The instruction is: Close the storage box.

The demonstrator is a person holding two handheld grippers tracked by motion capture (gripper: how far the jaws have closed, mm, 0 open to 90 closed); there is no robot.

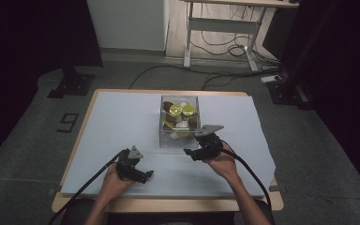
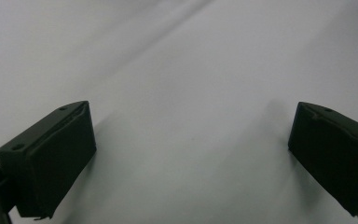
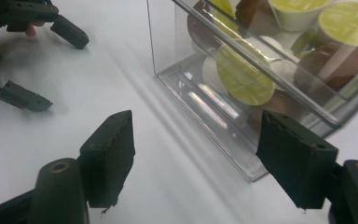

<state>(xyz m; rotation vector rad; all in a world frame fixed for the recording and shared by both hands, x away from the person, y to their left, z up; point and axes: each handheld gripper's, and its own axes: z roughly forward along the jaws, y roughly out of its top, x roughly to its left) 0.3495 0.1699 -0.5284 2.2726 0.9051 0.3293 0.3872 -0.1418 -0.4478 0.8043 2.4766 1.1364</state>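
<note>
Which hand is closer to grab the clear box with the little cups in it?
Probably the right. The right gripper sits beside the clear box of cups, jaws open and empty. The left gripper rests farther away on the bare grey table cover, also open.

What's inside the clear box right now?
The clear box holds coffee capsules with yellow-green, brown and white tops, piled up. The upper capsules hide those beneath, so no count.

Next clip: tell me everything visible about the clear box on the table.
The clear box is a square, open-topped container of transparent plastic with a thicker base. It stands upright on the table's pale sheet, toward the far middle. Inside is a loose pile of capsules: yellow-green lids, brown and white bodies. The right gripper is beside its near corner, jaws open; contact can't be told.
</note>
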